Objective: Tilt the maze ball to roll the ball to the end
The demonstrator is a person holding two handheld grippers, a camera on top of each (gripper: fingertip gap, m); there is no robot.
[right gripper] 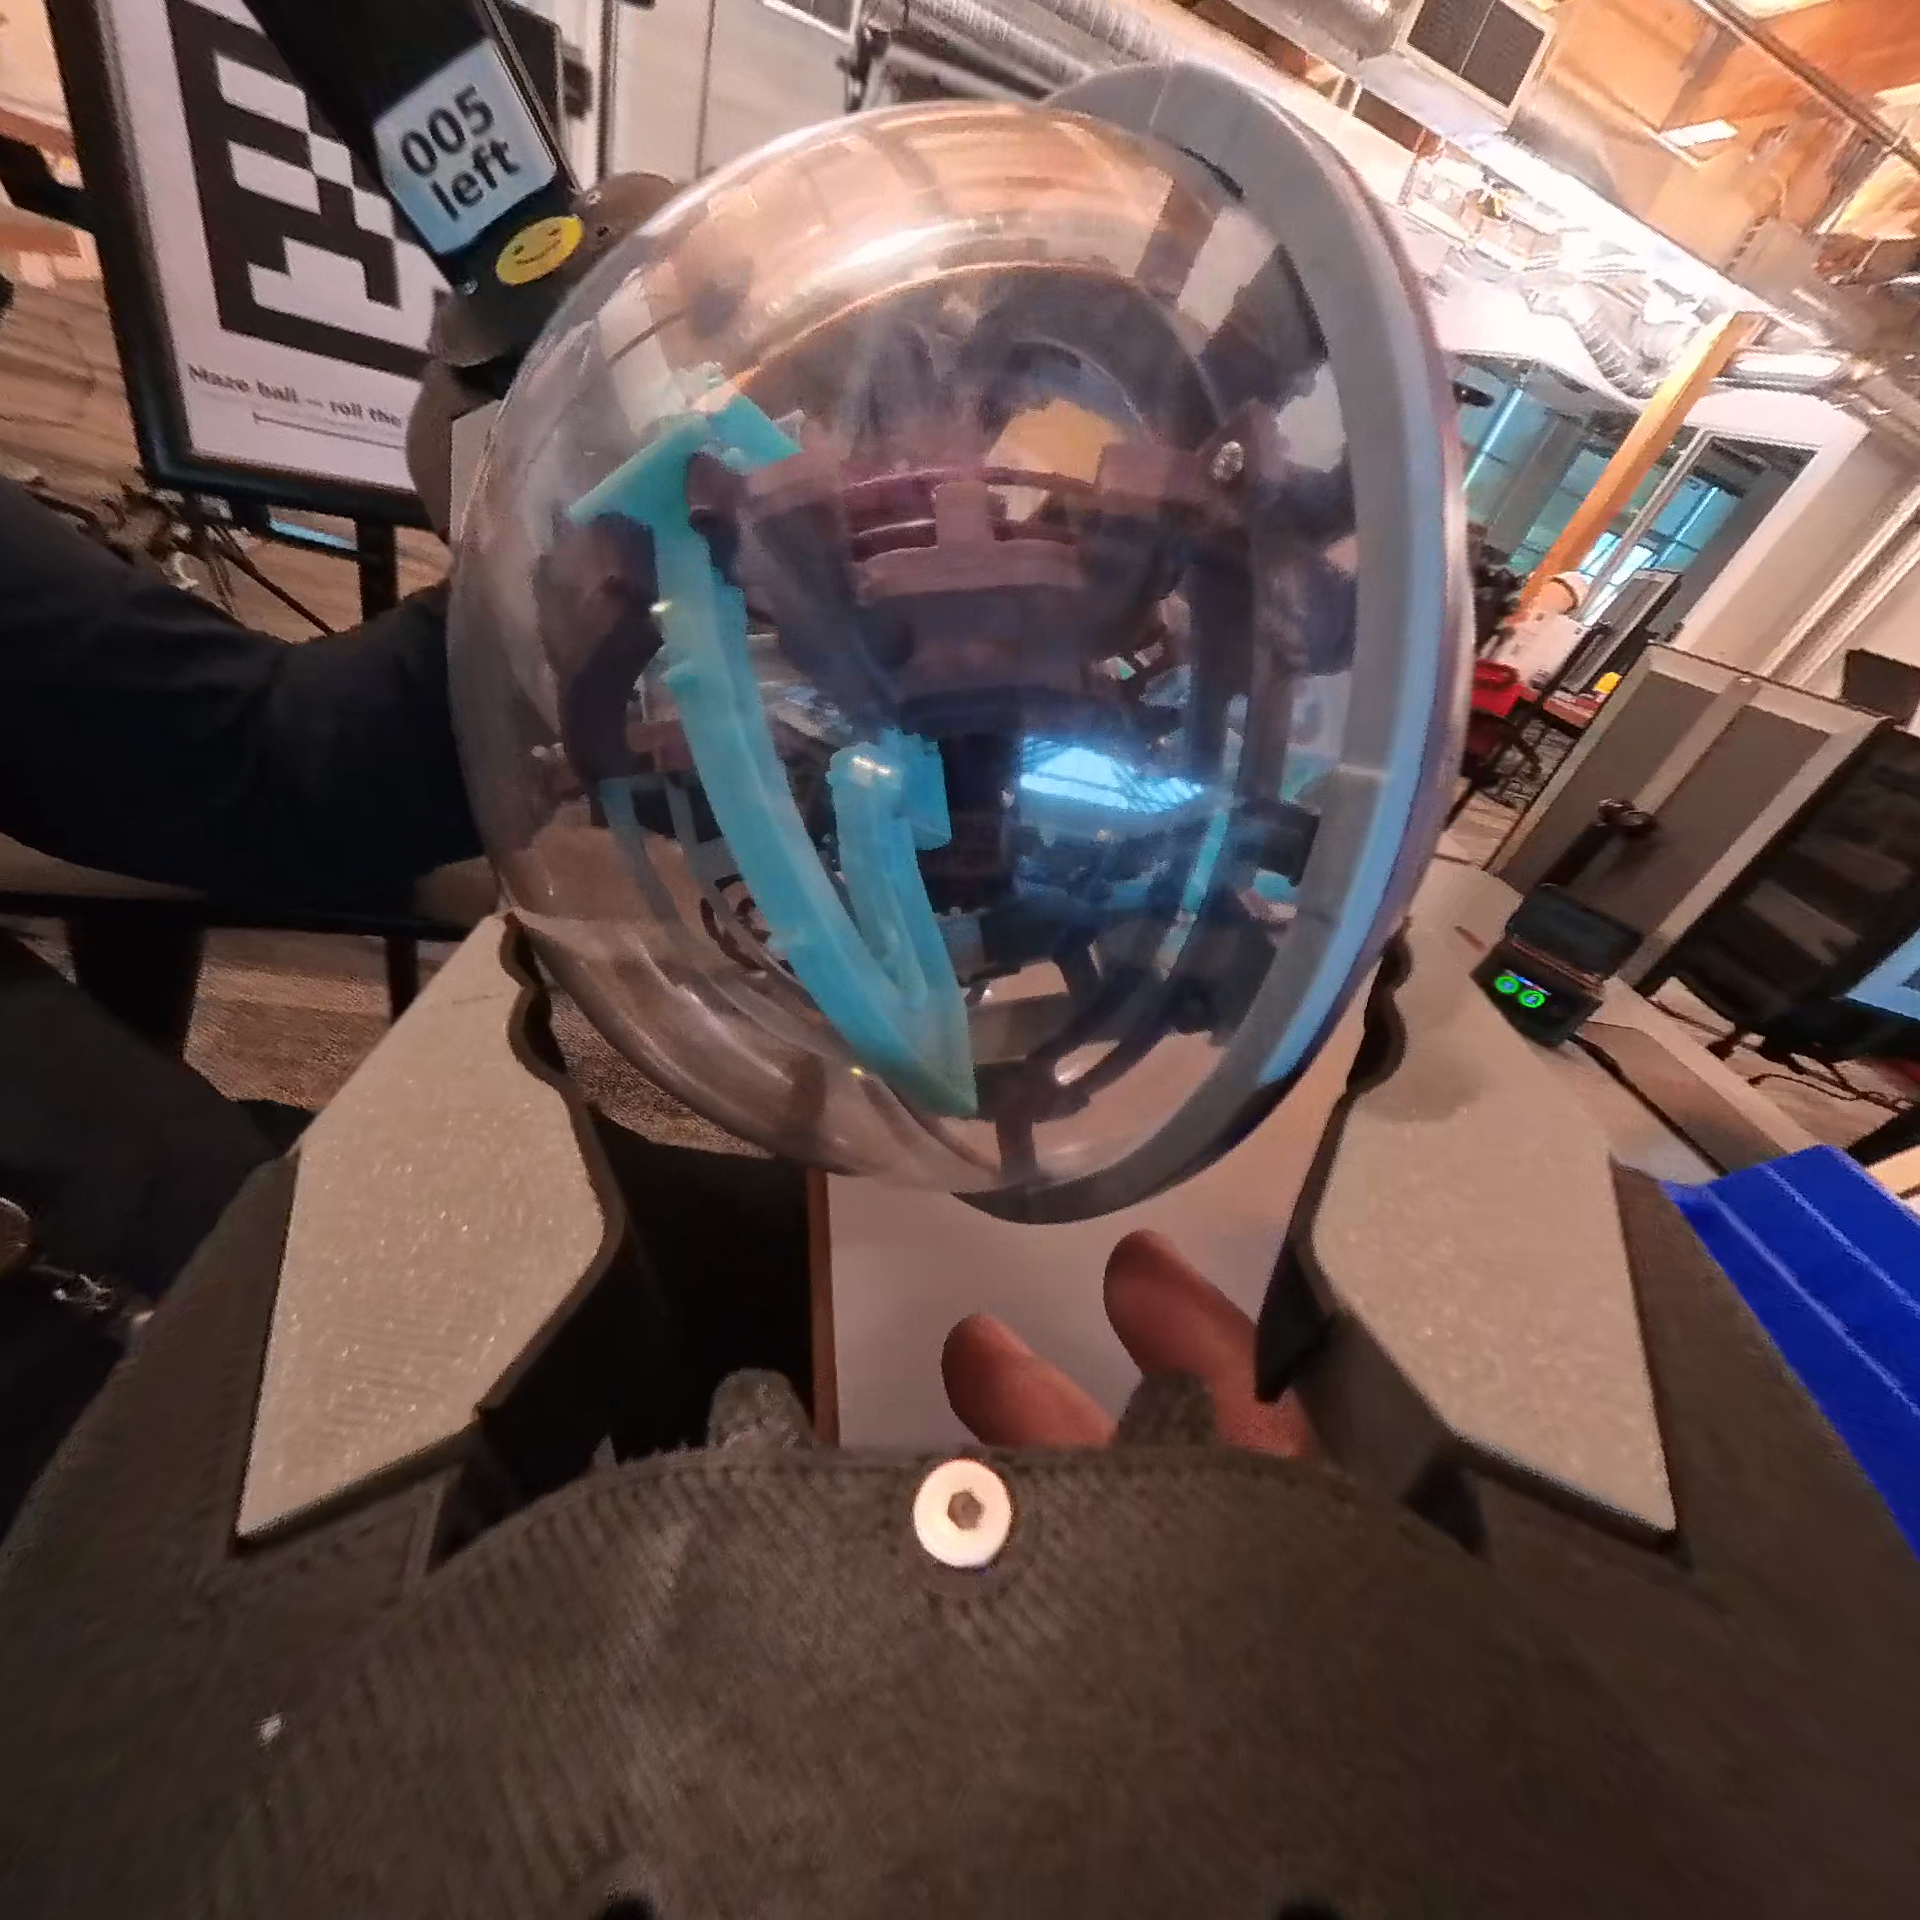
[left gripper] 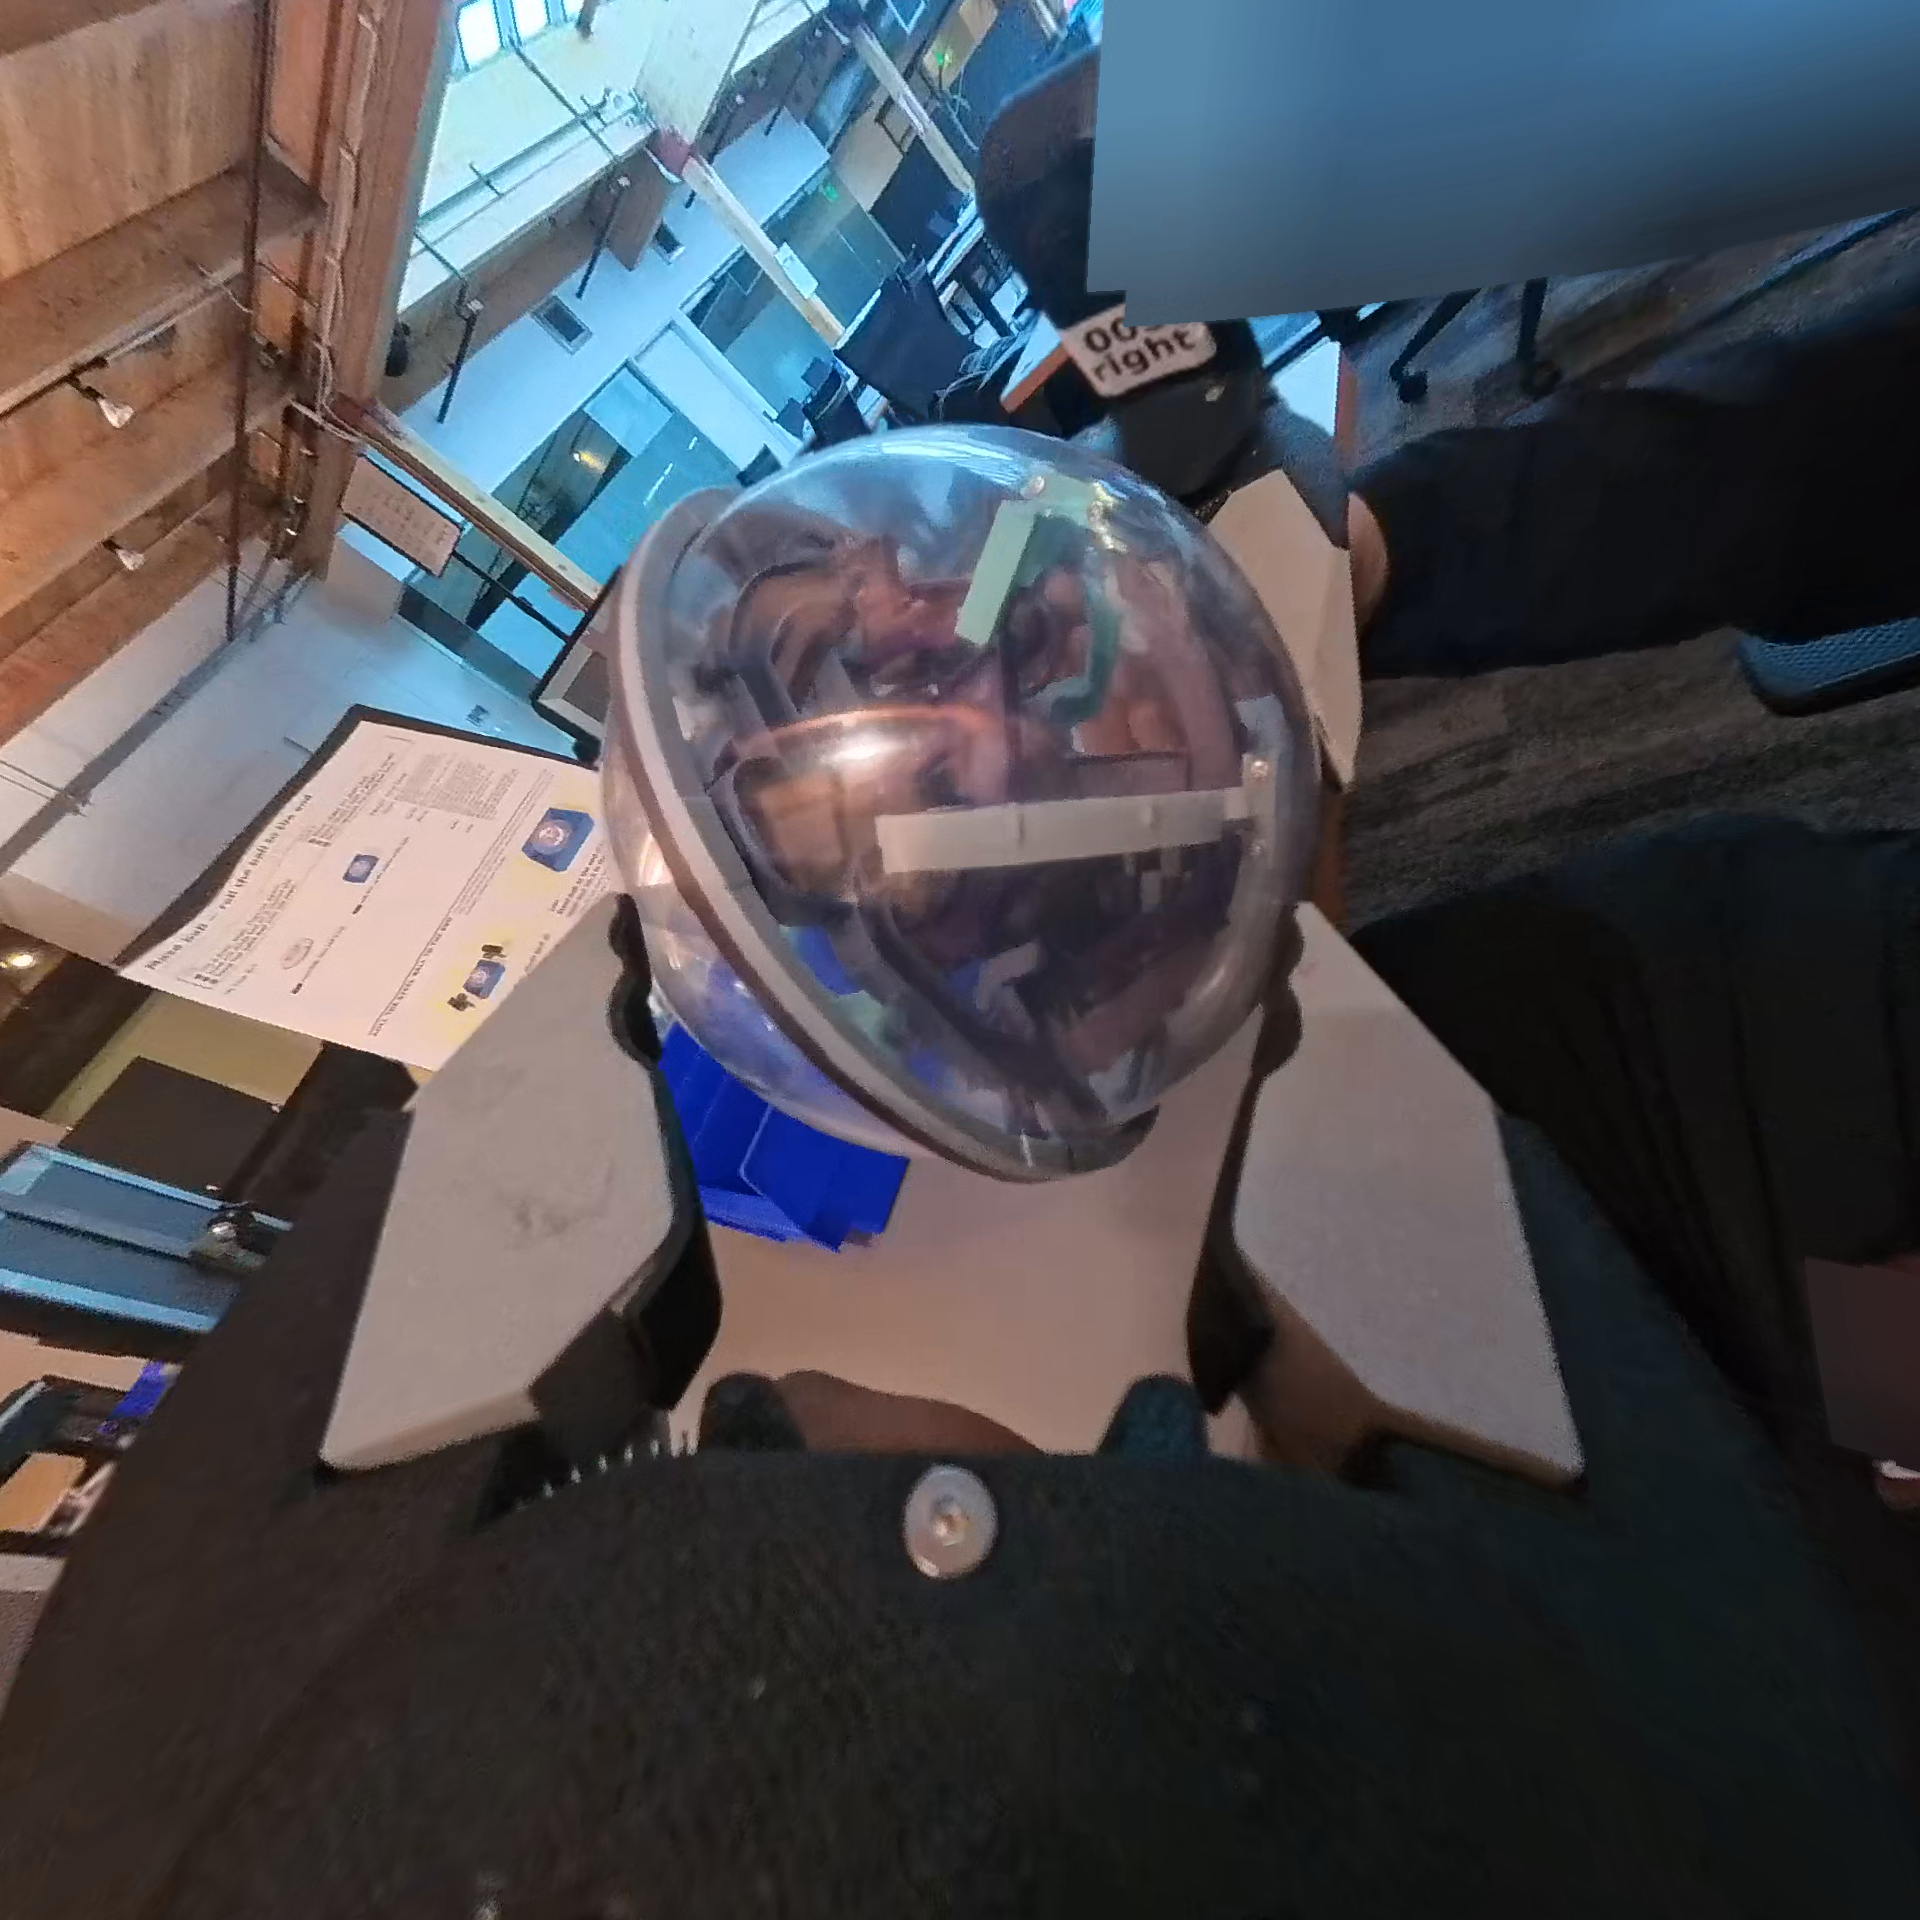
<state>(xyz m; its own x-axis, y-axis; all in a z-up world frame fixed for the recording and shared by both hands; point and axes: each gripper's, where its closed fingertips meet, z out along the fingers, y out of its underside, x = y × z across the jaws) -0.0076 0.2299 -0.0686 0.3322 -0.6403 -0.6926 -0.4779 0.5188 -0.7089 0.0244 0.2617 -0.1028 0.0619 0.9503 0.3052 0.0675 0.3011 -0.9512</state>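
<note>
The maze ball [left gripper: 956, 810] is a clear sphere with a grey equator ring and coloured tracks inside, held in the air above the white table [left gripper: 966, 1299]. My left gripper [left gripper: 956, 987] is shut on its lower sides. In the right wrist view the maze ball [right gripper: 935, 644] shows turquoise tracks, and my right gripper [right gripper: 956, 987] is shut on it from the opposite side. The right gripper [left gripper: 1143, 364] shows behind the ball in the left wrist view, and the left gripper [right gripper: 468, 187] shows behind it in the right wrist view. I cannot make out the small ball inside.
A blue bin [left gripper: 790, 1174] sits on the table under the ball and also shows at the right edge of the right wrist view [right gripper: 1818, 1278]. A framed printed sheet [left gripper: 364, 862] stands at the table's far side. A small black device with green lights [right gripper: 1538, 977] sits on the table.
</note>
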